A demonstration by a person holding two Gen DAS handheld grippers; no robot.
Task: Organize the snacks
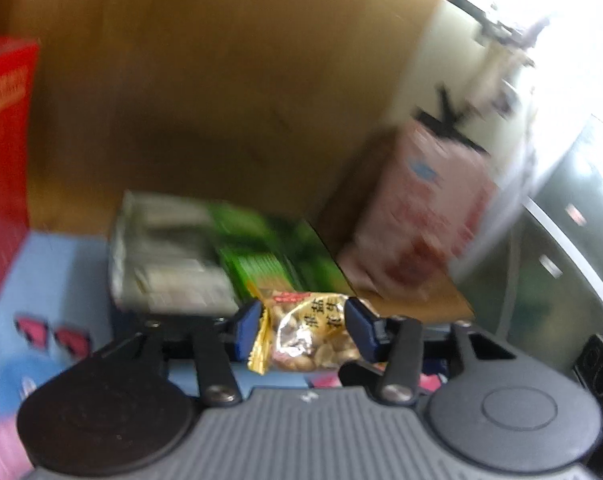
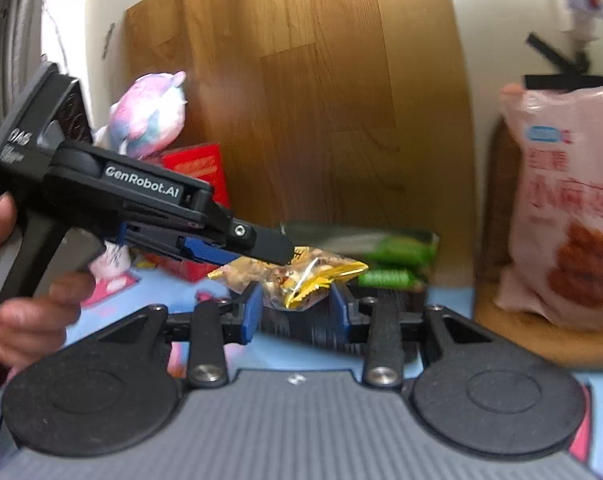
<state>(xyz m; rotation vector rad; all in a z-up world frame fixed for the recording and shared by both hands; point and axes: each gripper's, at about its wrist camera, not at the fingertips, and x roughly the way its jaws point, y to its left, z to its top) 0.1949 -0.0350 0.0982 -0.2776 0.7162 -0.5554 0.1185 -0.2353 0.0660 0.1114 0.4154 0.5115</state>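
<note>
Two tools meet over one small gold peanut packet (image 1: 307, 332). The left tool (image 1: 303, 330) has its blue pads partly closed and pressed on either side of the packet, which fills the gap between them. In the right wrist view the same packet (image 2: 297, 280) sits crumpled between the right tool (image 2: 295, 308) and its blue pads (image 2: 250, 312); the gap there is narrow, but I cannot tell whether those pads press on the foil. The left tool (image 2: 237, 240) reaches in from the left of that view, held by a hand (image 2: 25, 304), its tip over the packet. Behind lies a green snack pack (image 1: 261, 256) flat on the blue patterned desk (image 1: 57, 264). A pink snack bag (image 2: 569, 208) stands upright to the right, a red box (image 1: 5, 160) to the left, a wooden board (image 2: 321, 100) behind them. A pastel plush toy (image 2: 149, 116) sits above the red box.
</note>
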